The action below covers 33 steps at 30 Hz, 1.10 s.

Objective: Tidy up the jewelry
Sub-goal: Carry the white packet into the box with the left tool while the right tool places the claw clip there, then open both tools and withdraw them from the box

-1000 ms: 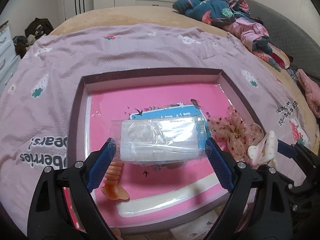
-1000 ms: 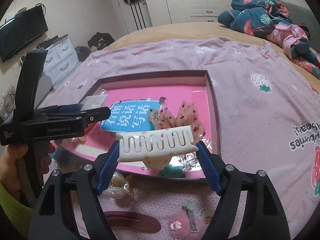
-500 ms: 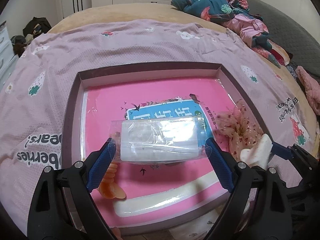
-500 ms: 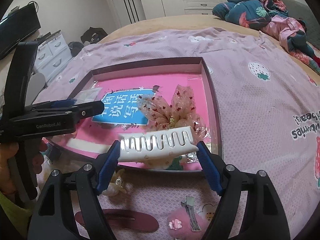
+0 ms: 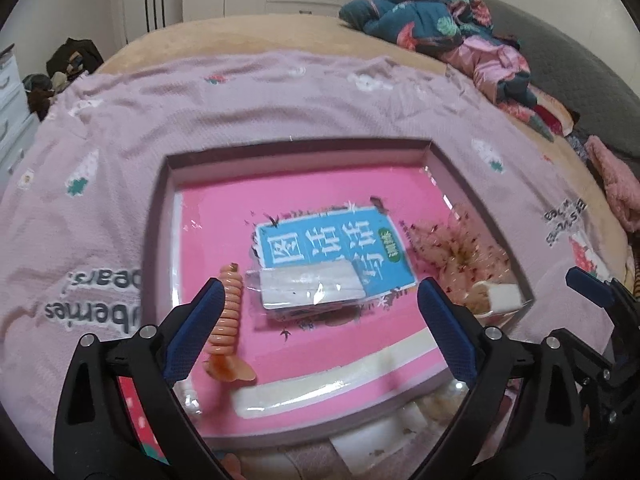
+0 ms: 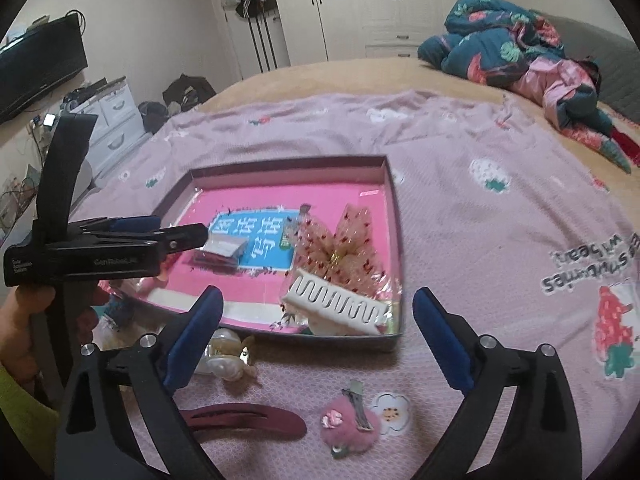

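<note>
Both jaws have just been opening and are standing wide, gripping nothing. The left gripper (image 5: 320, 312) is hanging over the clear packet (image 5: 310, 290) at the box's (image 5: 288, 150) centre; the right gripper (image 6: 316, 328) is facing the white comb clip (image 6: 340, 306) lying at the box's 5 o'clock corner.

Both grippers share one build: black plastic frames with triangular cut-outs, silver screws at the joints, and flat blue-padded fingers (image 6: 194, 336). In the right wrist view the left gripper (image 6: 188, 236) shows side-on at middle left, its black body carrying faint pale lettering. A yellow-green sleeve (image 6: 20, 412) fills the lower left corner.
</note>
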### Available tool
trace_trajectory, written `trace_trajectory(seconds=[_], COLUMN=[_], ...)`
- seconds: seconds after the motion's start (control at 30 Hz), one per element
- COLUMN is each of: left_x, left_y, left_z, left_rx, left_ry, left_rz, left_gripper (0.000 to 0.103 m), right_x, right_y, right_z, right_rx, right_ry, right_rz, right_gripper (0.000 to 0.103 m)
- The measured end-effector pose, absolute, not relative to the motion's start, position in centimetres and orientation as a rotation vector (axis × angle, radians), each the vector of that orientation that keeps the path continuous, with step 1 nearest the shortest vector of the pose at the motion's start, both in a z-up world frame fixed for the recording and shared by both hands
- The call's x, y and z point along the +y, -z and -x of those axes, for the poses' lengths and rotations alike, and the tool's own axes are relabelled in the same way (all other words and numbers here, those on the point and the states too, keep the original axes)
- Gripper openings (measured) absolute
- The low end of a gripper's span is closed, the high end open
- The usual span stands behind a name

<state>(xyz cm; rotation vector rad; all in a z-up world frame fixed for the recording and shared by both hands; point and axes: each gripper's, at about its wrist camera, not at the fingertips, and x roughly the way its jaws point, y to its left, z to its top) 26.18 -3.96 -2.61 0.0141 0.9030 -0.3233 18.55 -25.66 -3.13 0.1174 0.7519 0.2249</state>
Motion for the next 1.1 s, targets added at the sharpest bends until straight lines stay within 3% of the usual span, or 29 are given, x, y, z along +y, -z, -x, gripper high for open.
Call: trace_trajectory(seconds=[0.53, 1.1], left_x=[-0.2, 1.7], left_y=[-5.0, -6.5], left_z=[-20.8, -14.3], left_rx=[0.726, 0.652], left_ry=[0.254, 0.197], left_rz=[0.078, 0.095], left_gripper=[0.093, 0.093], right_x=[-27.5, -27.5], right_y=[-2.7, -6.0], right_z=[-14.5, -11.1], right_rx=[0.605, 0.506], right_ry=[-0.216, -0.218], right_rz=[-0.134, -0.106], right_gripper=[0.097, 0.097])
